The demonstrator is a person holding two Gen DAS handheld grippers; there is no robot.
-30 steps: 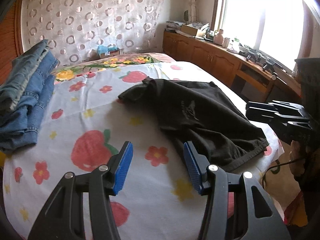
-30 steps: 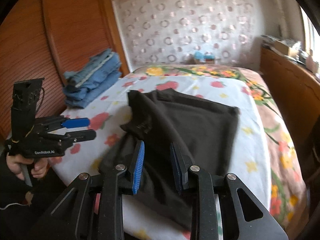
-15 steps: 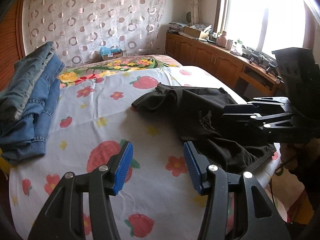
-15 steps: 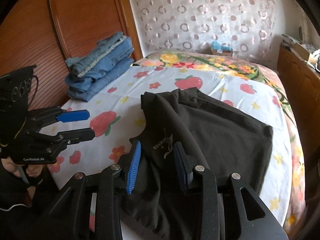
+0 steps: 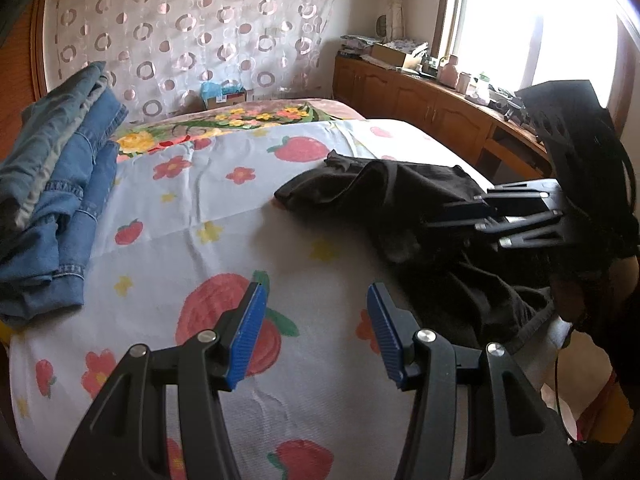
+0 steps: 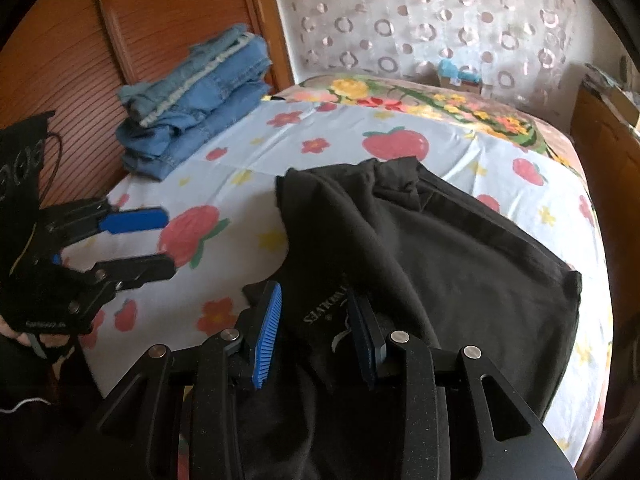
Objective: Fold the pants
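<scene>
Black pants lie rumpled on the strawberry-print bed sheet, with a white logo facing up. My right gripper hangs over their near edge. Its blue pads stand partly apart with the logo patch seen between them, and they are not pressing on the cloth. My left gripper is open over bare sheet to the left of the pants, with nothing between its fingers.
Several folded blue jeans are stacked at the bed's far left by a wooden wall panel. A wooden cabinet with clutter runs under the window on the right. A small box sits at the bed's head.
The right gripper has swung over the pants toward the left gripper and its jaws stand a little wider. The left gripper has drifted slightly, away from the pants' edge.
</scene>
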